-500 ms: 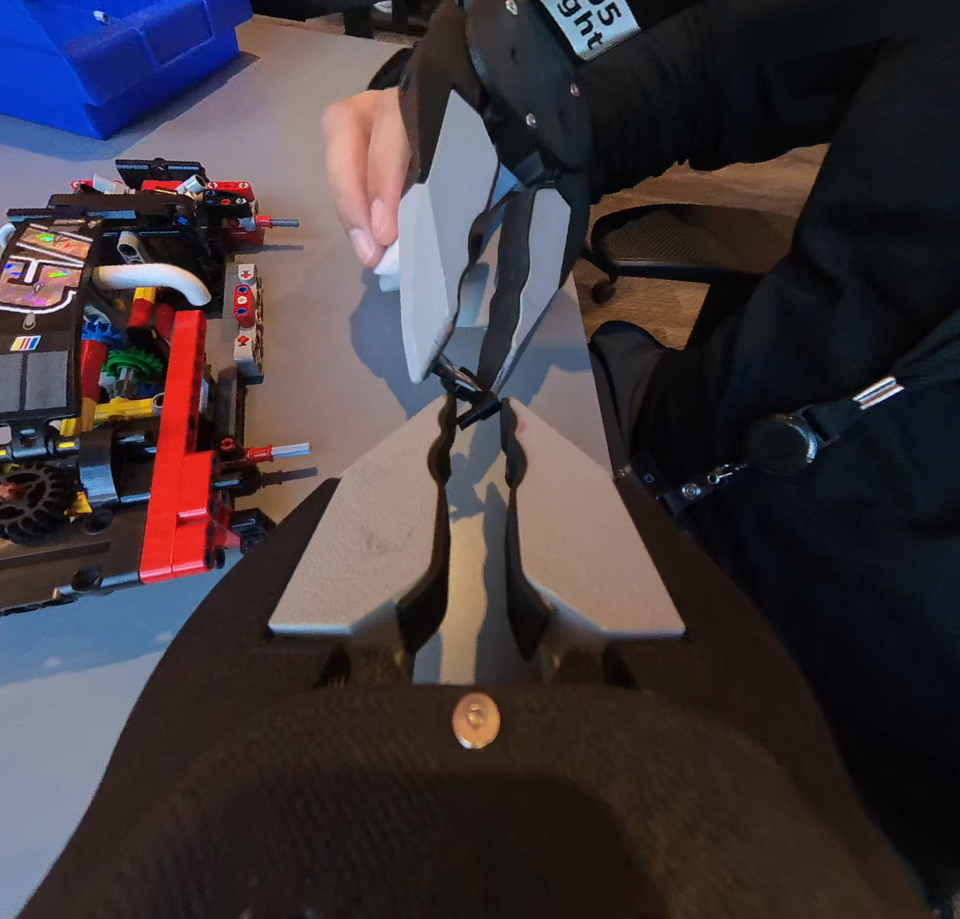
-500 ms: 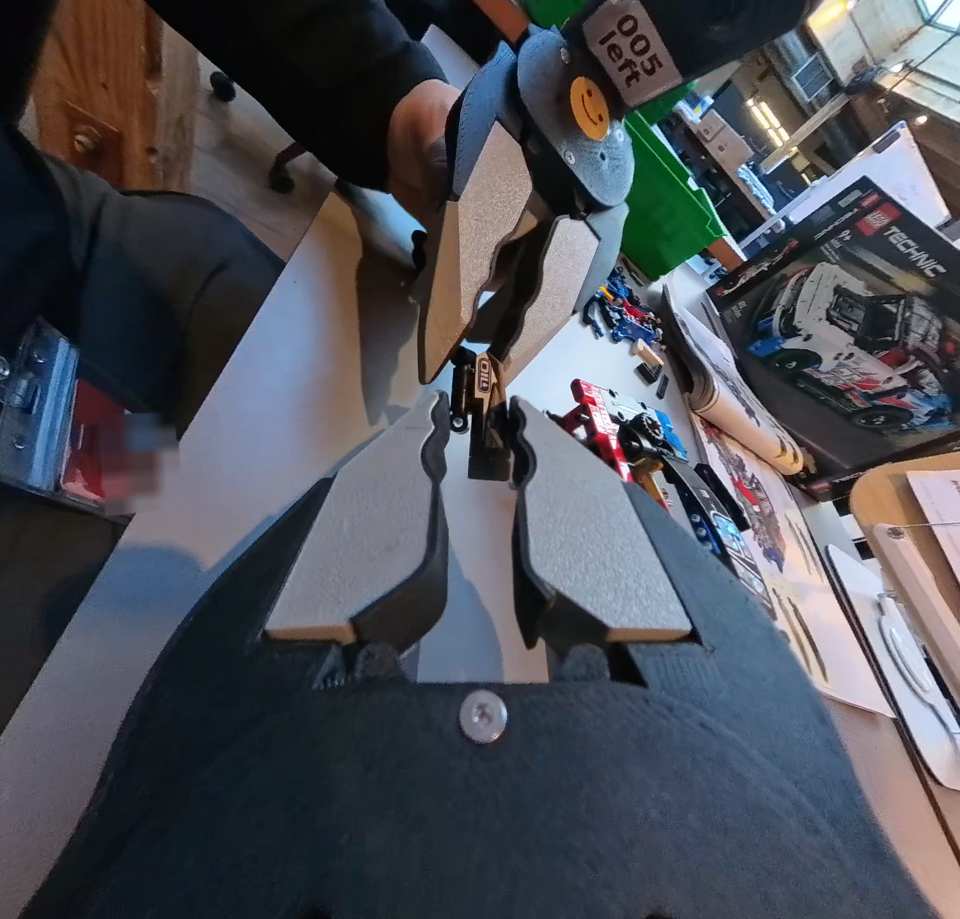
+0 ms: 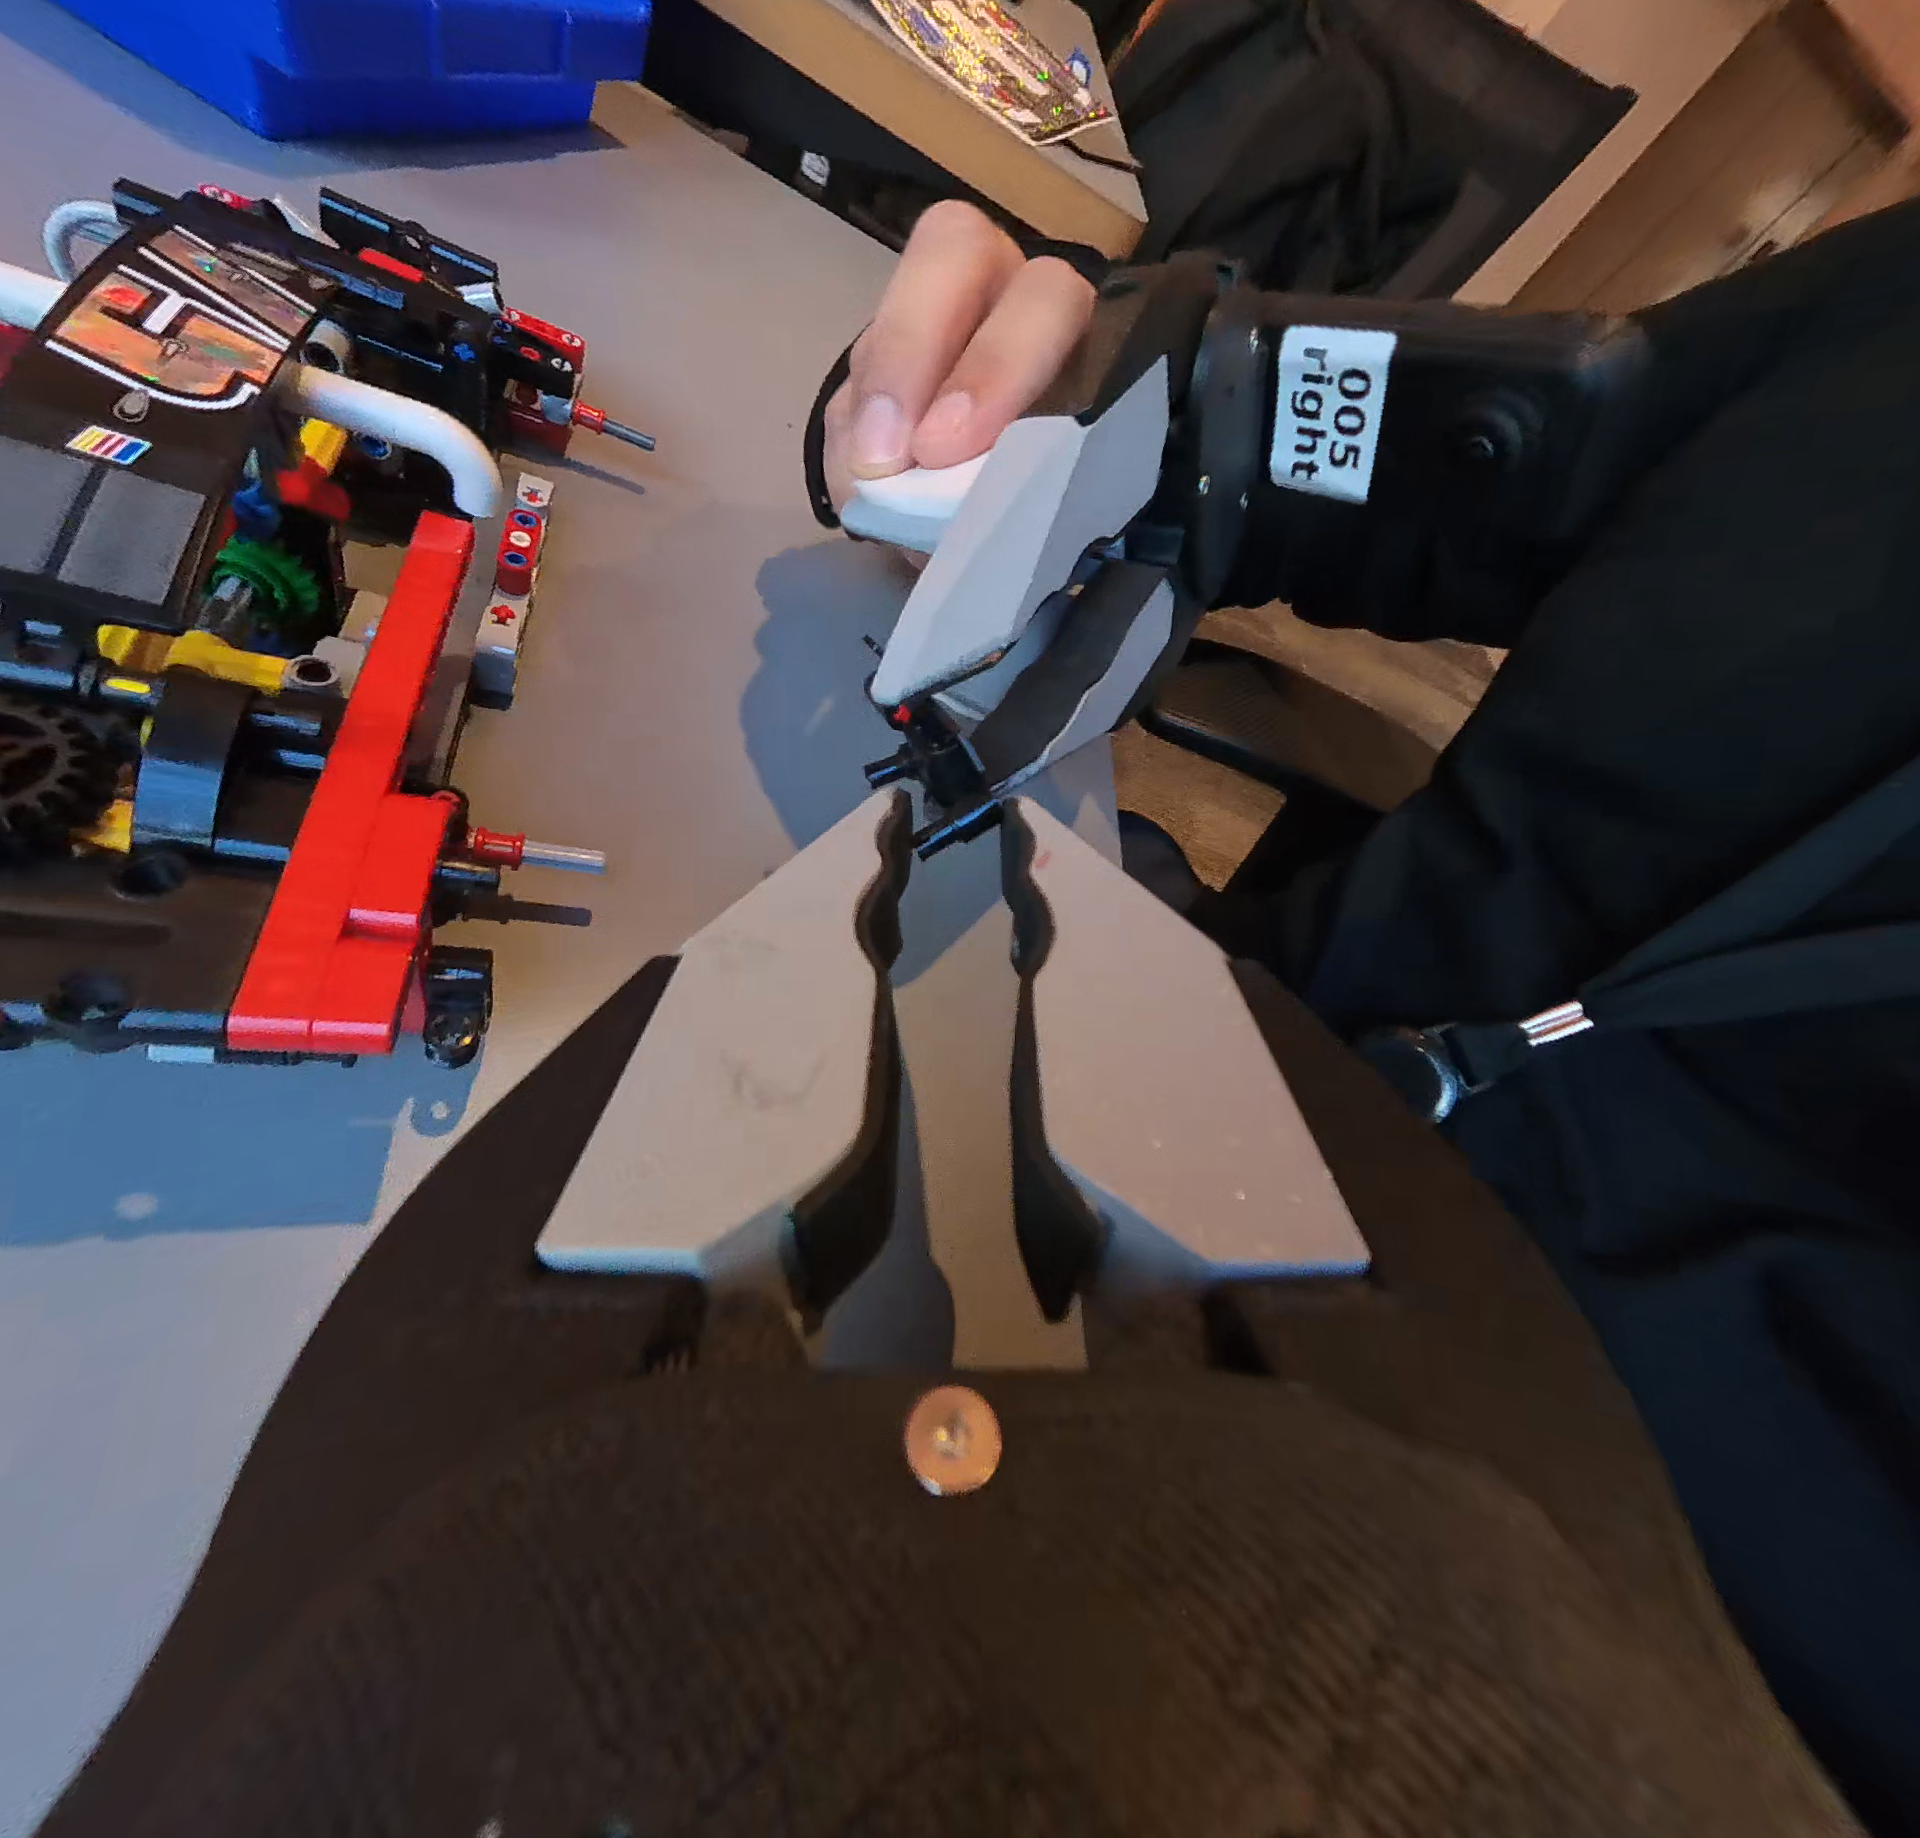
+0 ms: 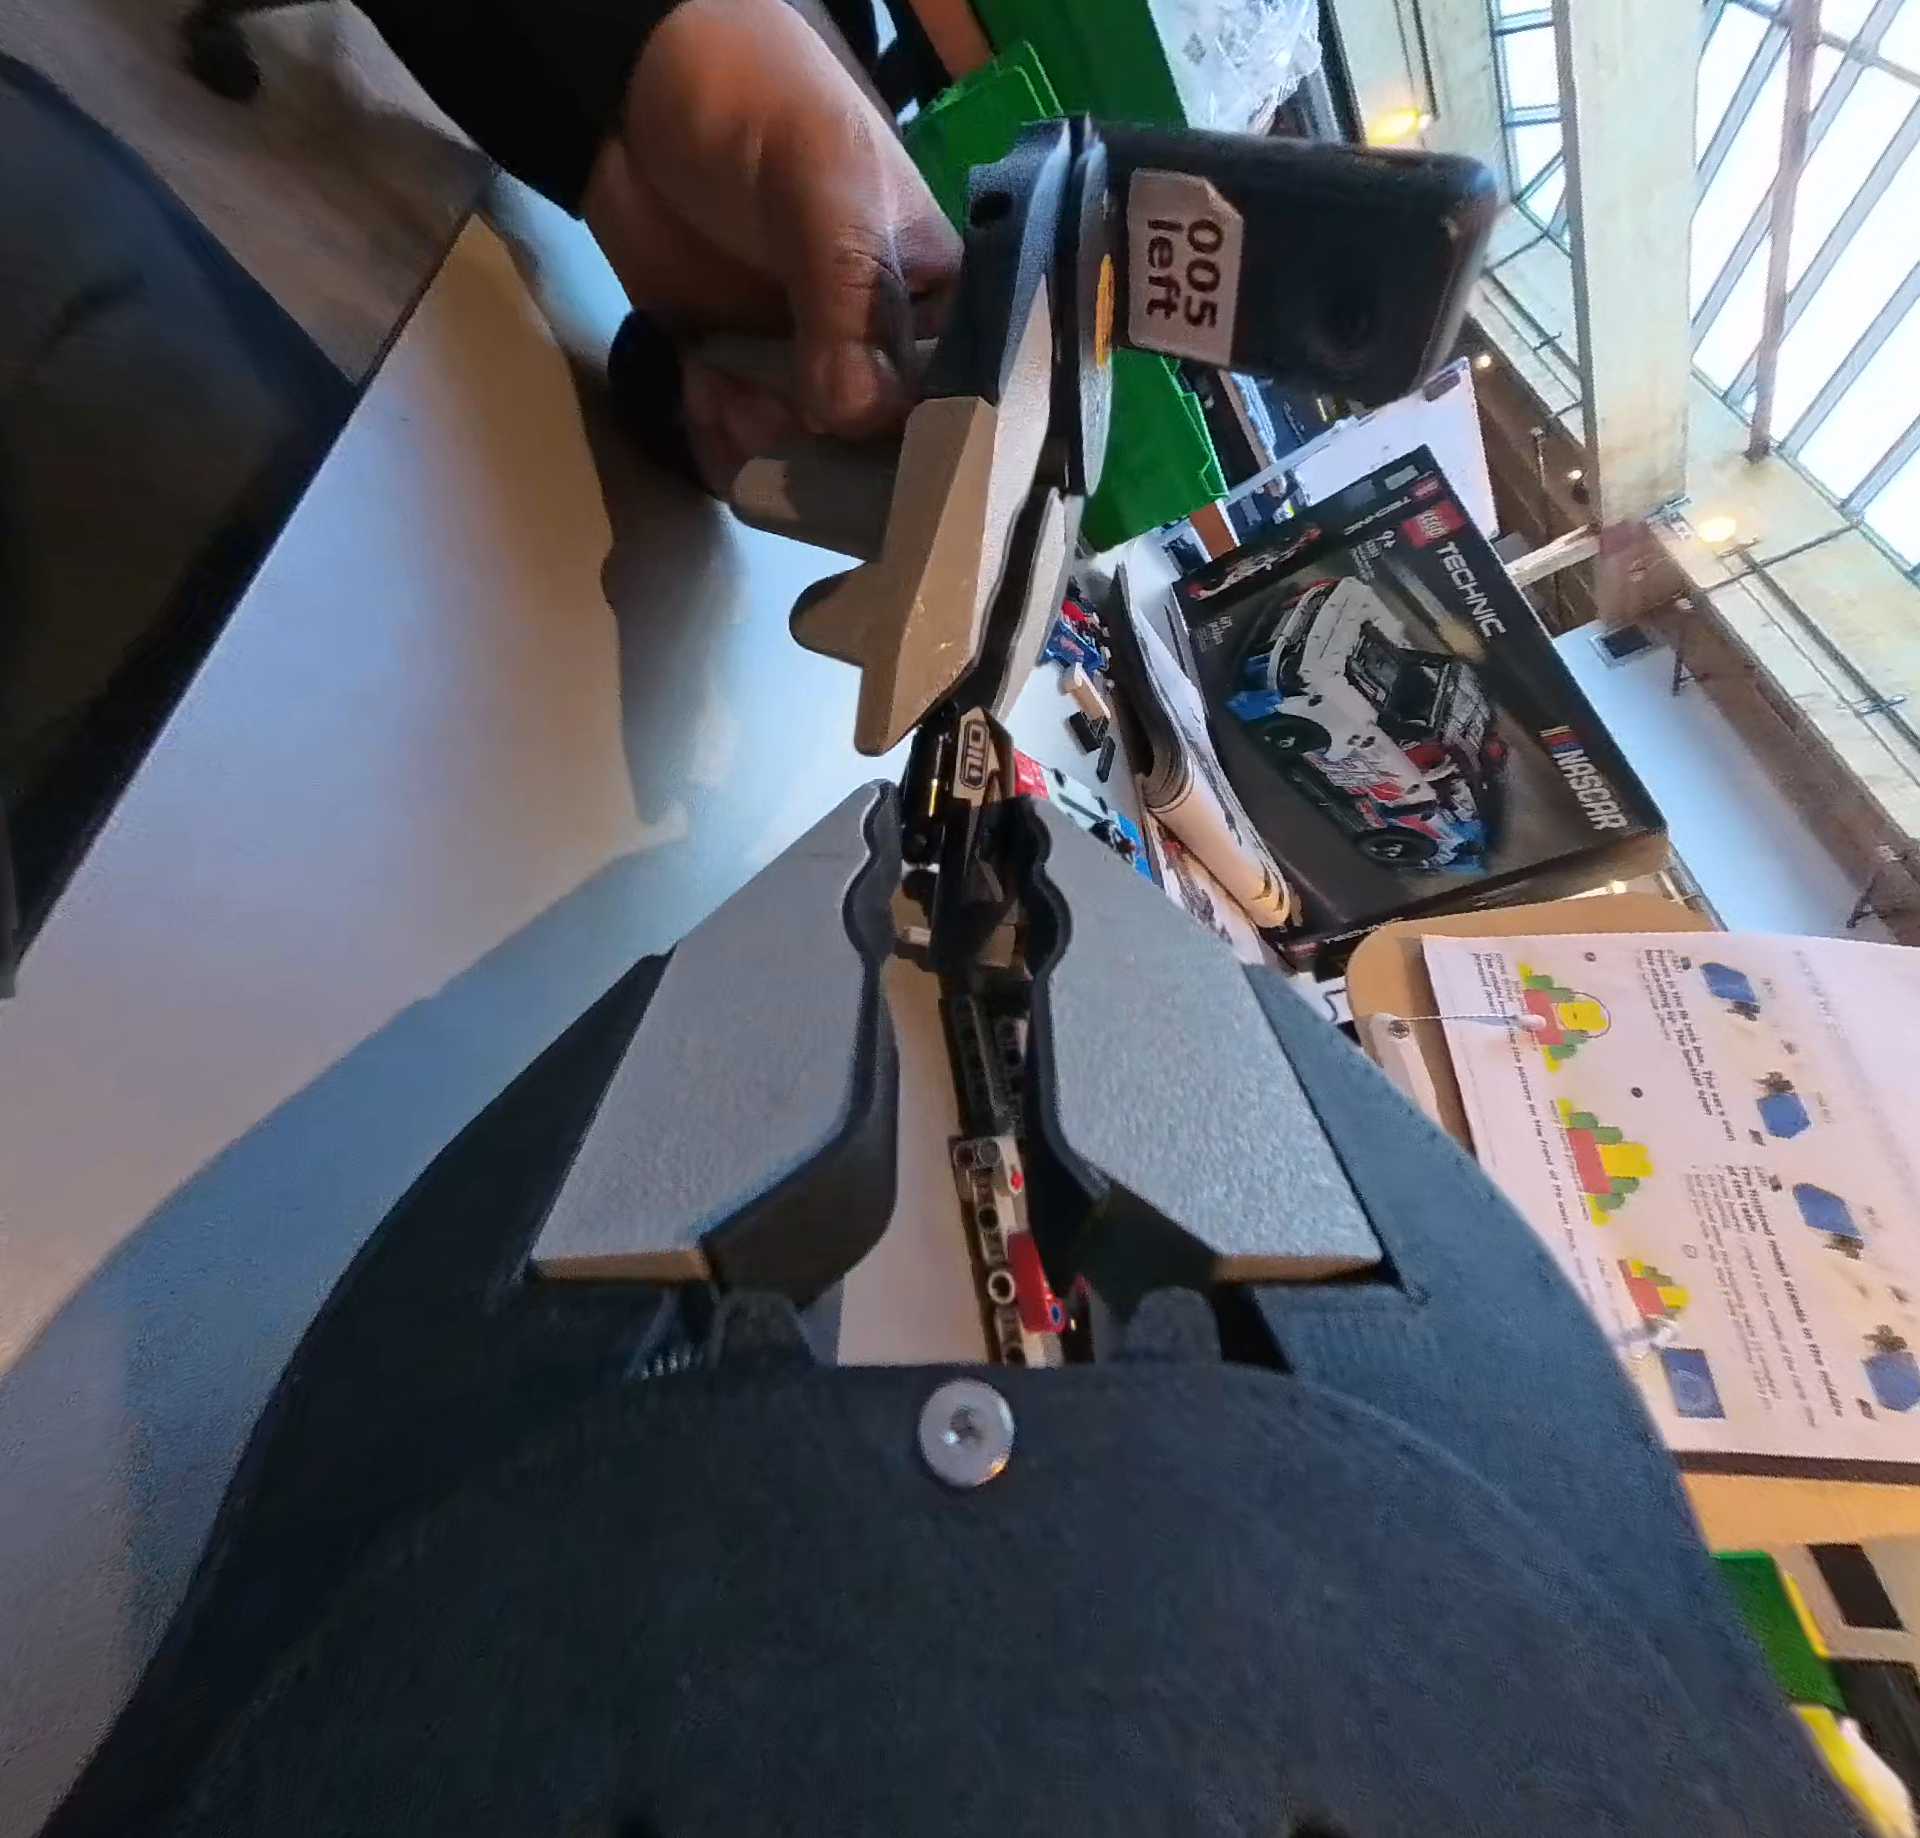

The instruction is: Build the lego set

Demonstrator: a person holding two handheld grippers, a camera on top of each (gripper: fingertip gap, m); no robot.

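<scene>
- Blue bin (image 3: 343,12): set at the counter's (image 3: 686,261) far edge.
- Green bins (image 4: 1143,438): stacked further back.
- Office chair (image 3: 1382,126): draped in dark cloth.
- Wooden board (image 4: 1392,967): a printed sheet (image 4: 1714,1186) is laid upon it.

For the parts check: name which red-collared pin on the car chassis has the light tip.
The pin beside the red beam, nearer the camera; the farther pin has a dark grey tip.

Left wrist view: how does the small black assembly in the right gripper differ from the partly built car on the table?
The small black assembly is held off the table in the right gripper; the partly built car rests on the grey table. The assembly is far smaller than the car. It is almost all black; the car mixes red, yellow, green and white parts. Both have pins sticking out.
</scene>
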